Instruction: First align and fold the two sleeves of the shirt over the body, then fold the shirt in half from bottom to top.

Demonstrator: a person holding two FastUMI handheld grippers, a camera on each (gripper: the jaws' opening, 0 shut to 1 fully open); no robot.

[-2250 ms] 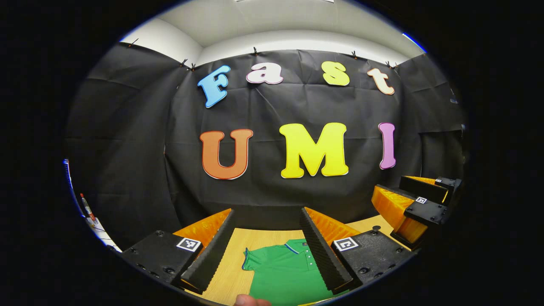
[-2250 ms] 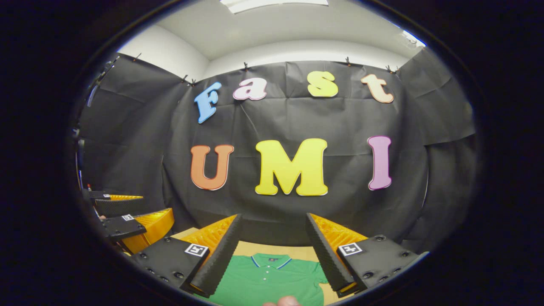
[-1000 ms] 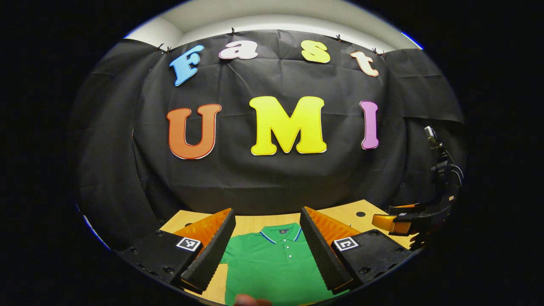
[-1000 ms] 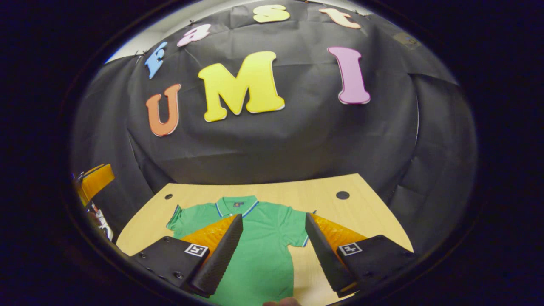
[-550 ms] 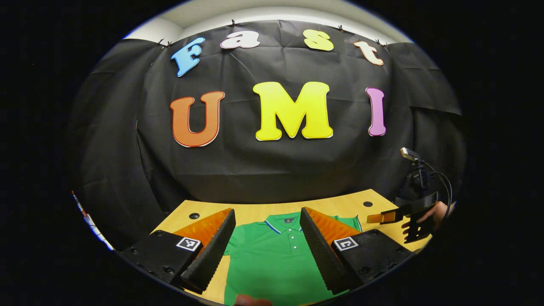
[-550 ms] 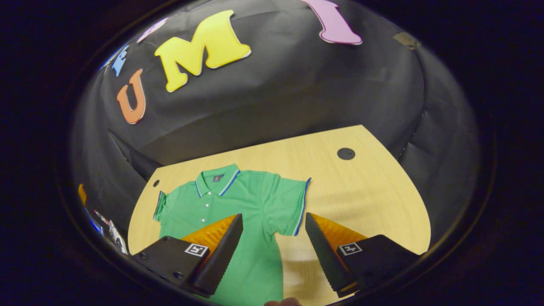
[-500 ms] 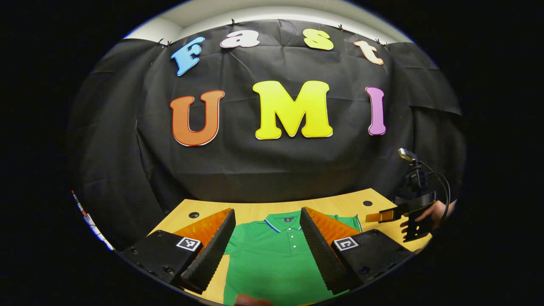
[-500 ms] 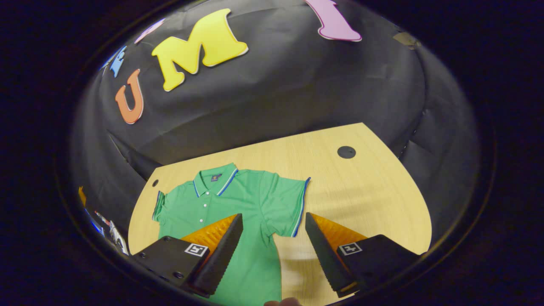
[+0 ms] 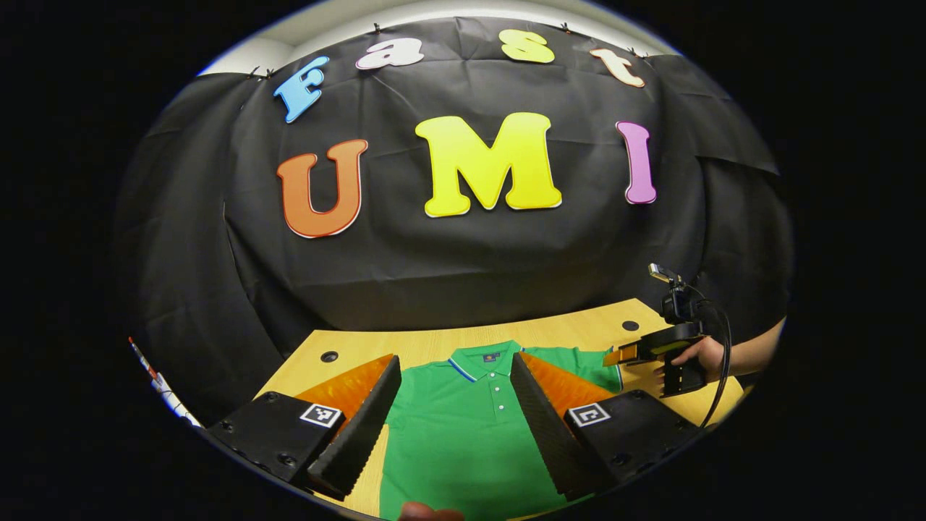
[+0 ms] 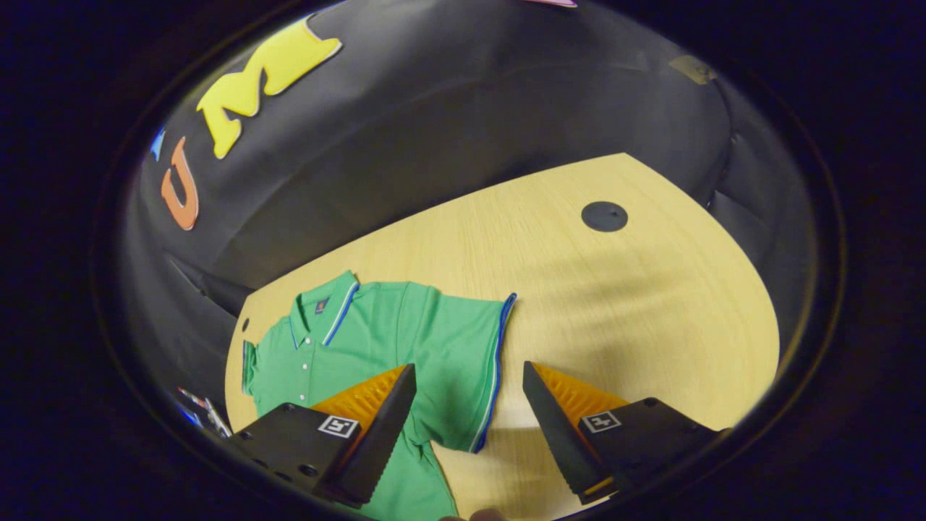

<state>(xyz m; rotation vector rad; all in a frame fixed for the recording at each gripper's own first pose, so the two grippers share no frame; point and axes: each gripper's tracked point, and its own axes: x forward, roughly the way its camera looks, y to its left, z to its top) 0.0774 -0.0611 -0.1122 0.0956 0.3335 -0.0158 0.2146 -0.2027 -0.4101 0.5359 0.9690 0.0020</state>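
Note:
A green polo shirt [image 9: 463, 427] [image 10: 376, 340] with blue-and-white trim lies flat on the light wooden table [image 10: 600, 289], collar toward the booth's wall. My left gripper [image 9: 454, 420] is open above the shirt's chest, nothing between its fingers. My right gripper [image 10: 469, 420] is open and tilted down over the shirt's right sleeve [image 10: 463, 362], whose striped cuff lies between the two fingers. In the left gripper view the right gripper [image 9: 655, 354] appears farther off at the right, held by a hand [image 9: 705, 354], beside that same sleeve.
The table has a dark round grommet at each back corner [image 10: 604, 215] [image 9: 329, 356]. Bare tabletop stretches to the right of the shirt [image 10: 651, 304]. The black cloth wall stands close behind the table's far edge. Small items lie off the table's left side [image 9: 155, 376].
My right gripper has tipped downward and moved closer to the right sleeve, which now sits between its fingers. My left gripper has tilted down slightly over the shirt. Both stayed open.

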